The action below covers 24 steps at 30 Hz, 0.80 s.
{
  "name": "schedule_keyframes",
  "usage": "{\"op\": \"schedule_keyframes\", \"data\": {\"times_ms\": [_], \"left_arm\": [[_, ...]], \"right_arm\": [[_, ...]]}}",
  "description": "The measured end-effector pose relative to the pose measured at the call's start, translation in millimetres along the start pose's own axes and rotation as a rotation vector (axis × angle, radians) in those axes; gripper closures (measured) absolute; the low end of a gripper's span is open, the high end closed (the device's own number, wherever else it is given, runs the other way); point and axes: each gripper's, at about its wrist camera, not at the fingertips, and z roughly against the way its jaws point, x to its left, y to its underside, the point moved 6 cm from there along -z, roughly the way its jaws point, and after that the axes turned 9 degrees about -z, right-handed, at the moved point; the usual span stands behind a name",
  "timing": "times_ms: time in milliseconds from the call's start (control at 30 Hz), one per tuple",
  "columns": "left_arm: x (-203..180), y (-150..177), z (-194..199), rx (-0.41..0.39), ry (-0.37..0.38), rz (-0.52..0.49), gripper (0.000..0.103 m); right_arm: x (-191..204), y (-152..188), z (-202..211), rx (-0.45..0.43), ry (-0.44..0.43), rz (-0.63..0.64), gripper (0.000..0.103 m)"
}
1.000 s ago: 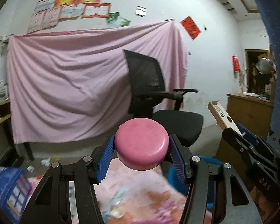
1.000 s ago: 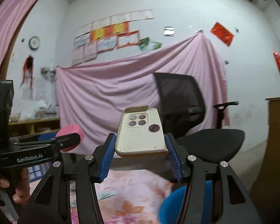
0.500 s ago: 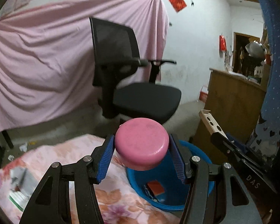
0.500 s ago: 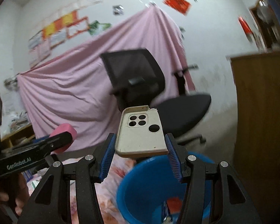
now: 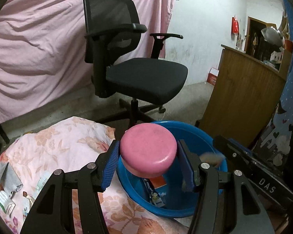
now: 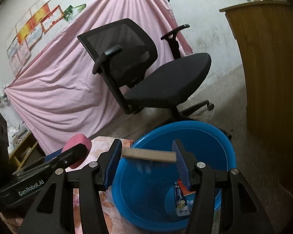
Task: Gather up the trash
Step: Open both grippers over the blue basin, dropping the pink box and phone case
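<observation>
Here a pink round lid (image 5: 148,152) is clamped between the blue pads of the left gripper (image 5: 148,165), held above the near rim of the blue basin (image 6: 222,136). A beige phone case (image 6: 148,155), seen edge-on and blurred, is gripped by the right gripper (image 6: 146,159) over the basin, where wrappers (image 6: 181,200) are lying

Basin (image 6: 229,152): set on the floor, right of the cloth-covered counter (image 5: 68,146).
Chair (image 5: 144,78): placed behind the basin.
Wrappers (image 6: 182,200): lying in the basin.
Cabinet (image 5: 242,97): right of the chair.
</observation>
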Motion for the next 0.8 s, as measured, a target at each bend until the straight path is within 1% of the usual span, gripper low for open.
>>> {"op": "schedule_keyframes", "data": {"times_ms": [167, 233, 333, 533, 633, 733, 800], "left_arm": [[-1.1, 9.9, -5.5, 0.032, -0.003, -0.003, 0.05], [0.3, 11.5, -3.4, 0.022, -0.008, 0.002, 0.049], [0.9, 13.4, -2.5, 0.015, -0.006, 0.01, 0.045], [10.3, 13.9, 5.2, -0.006, -0.014, 0.039, 0.044], [19.8, 15.5, 14.8, -0.031, -0.022, 0.075, 0.035], [32.6, 16.1, 27.5, -0.064, -0.03, 0.121, 0.034], [41.3, 14.9, 36.1, -0.083, -0.043, 0.148, 0.029]], "right_arm": [[-3.9, -2.8, 1.0, -0.009, 0.014, -0.009, 0.051], [-6.9, -3.4, 2.7, -0.016, 0.018, -0.017, 0.051], [-9.5, -6.0, 3.9, -0.025, 0.022, -0.026, 0.05], [-7.1, -7.9, 5.0, -0.04, 0.023, -0.018, 0.05], [-2.7, -8.6, 7.4, -0.057, 0.022, 0.001, 0.049], [5.8, -10.7, 11.7, -0.087, 0.011, 0.025, 0.046], [14.0, -12.1, 15.5, -0.113, 0.0, 0.047, 0.043]]}}
